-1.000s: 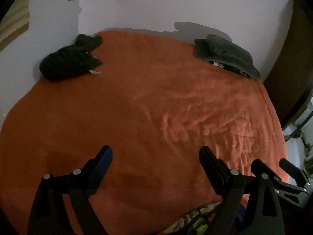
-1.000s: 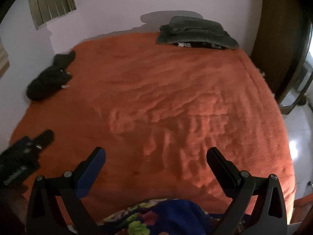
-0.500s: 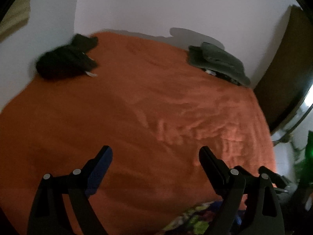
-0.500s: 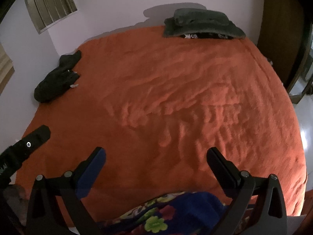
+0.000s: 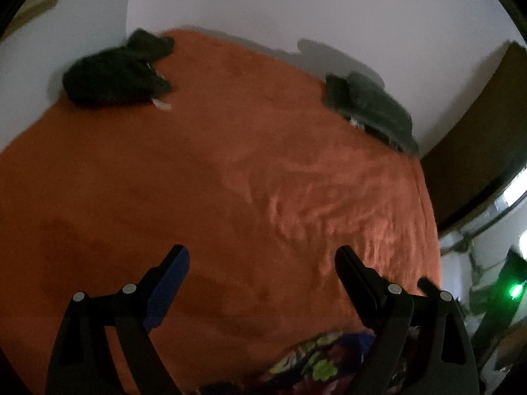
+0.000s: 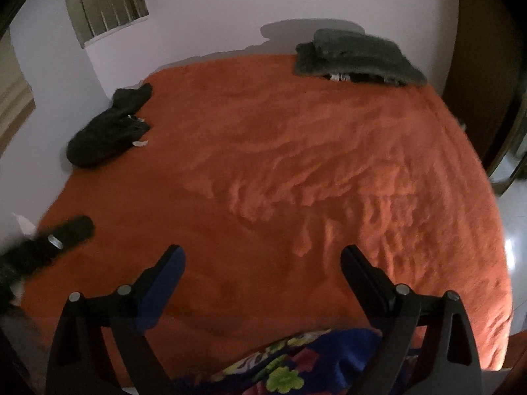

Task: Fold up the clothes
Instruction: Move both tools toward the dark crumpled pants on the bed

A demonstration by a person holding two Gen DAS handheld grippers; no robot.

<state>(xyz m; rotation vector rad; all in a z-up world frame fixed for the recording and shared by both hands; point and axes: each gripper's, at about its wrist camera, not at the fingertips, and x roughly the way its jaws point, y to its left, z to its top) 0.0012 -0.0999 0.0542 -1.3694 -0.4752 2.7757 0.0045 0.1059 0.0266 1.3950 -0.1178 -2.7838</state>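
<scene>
A crumpled black garment (image 5: 112, 79) (image 6: 108, 131) lies at the far left of the orange bed (image 5: 164, 181) (image 6: 263, 131). A folded grey stack (image 5: 369, 108) (image 6: 355, 56) sits at the far right corner. A blue floral garment (image 5: 316, 358) (image 6: 296, 362) lies at the near edge, under both grippers. My left gripper (image 5: 262, 253) hangs open over the bed, empty. My right gripper (image 6: 262, 253) is wide and its jaws are closing, with nothing between them. One left finger (image 6: 66, 233) shows blurred at that view's left edge.
White walls bound the bed at the back and left, with a barred window (image 6: 105, 3) above. A dark wooden door (image 5: 477, 131) (image 6: 477, 65) stands at the right. Pale floor (image 6: 513, 223) runs along the bed's right side. A green light (image 5: 513, 291) glows there.
Both grippers have drawn back and up from the bed, so more of the bedspread and floral garment shows. The left view has rolled and lost the window. Both stay empty.
</scene>
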